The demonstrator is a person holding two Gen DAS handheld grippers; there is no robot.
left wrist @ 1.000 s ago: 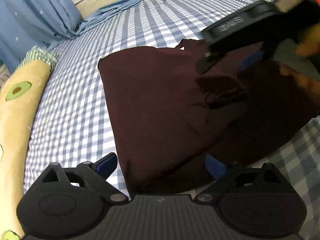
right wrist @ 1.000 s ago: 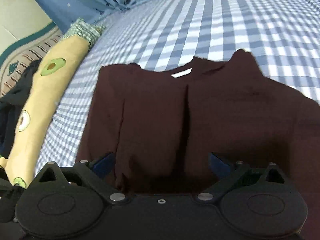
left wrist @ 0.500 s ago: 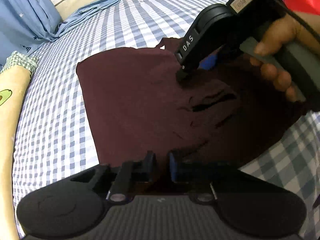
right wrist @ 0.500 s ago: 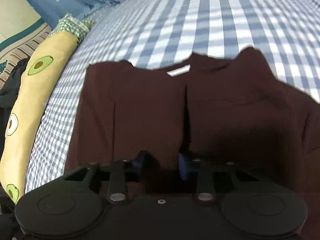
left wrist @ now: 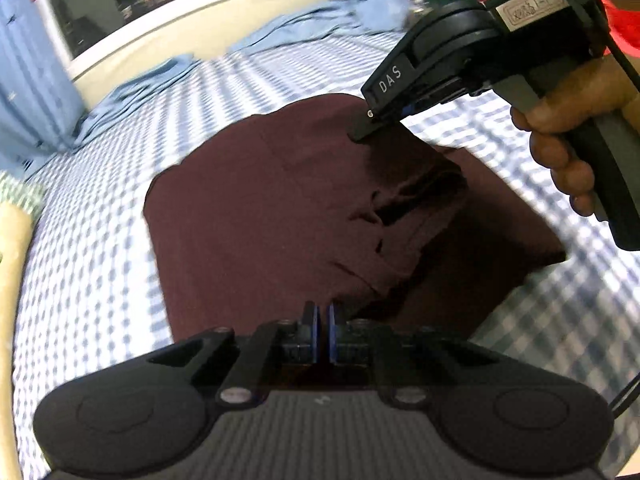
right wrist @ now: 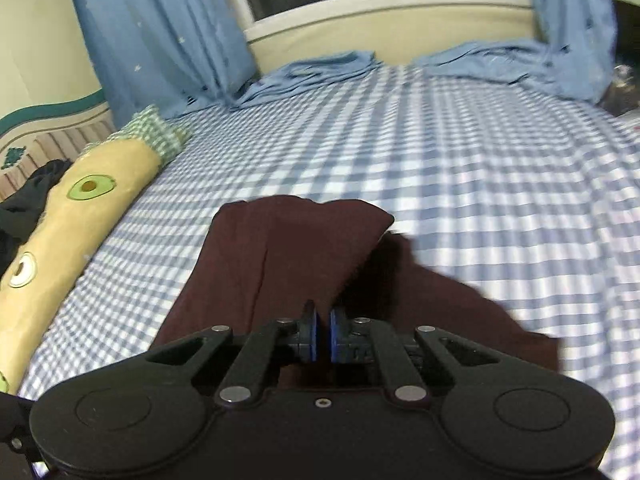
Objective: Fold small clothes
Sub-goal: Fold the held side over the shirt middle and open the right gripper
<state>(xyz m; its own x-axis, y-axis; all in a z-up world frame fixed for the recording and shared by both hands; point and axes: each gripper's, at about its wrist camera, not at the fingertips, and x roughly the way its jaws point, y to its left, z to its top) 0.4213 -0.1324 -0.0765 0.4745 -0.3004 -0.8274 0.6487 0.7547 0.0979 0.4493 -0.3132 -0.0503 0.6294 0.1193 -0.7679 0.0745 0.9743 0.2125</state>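
A dark maroon shirt (left wrist: 260, 216) lies on the blue checked bed sheet (left wrist: 92, 264). My left gripper (left wrist: 322, 316) is shut on the shirt's near edge. My right gripper (right wrist: 322, 320) is shut on another part of the same shirt (right wrist: 288, 248) and lifts it, so the cloth drapes up toward its jaws. In the left wrist view the right gripper (left wrist: 360, 134) comes in from the upper right, held in a hand, with its tip pinching the far part of the shirt. The lifted layer hangs over the layer on the bed.
A long yellow avocado-print bolster (right wrist: 68, 220) lies along the bed's left side, with dark clothes (right wrist: 24, 204) beyond it. Blue curtains (right wrist: 160, 32) and bunched blue fabric (right wrist: 320, 68) sit at the far edge under the window. A red item (left wrist: 624, 20) is at the right.
Both grippers went from open to shut on the shirt's near edge. They then lifted it and carried it forward, folding the shirt over itself; the collar label is now hidden.
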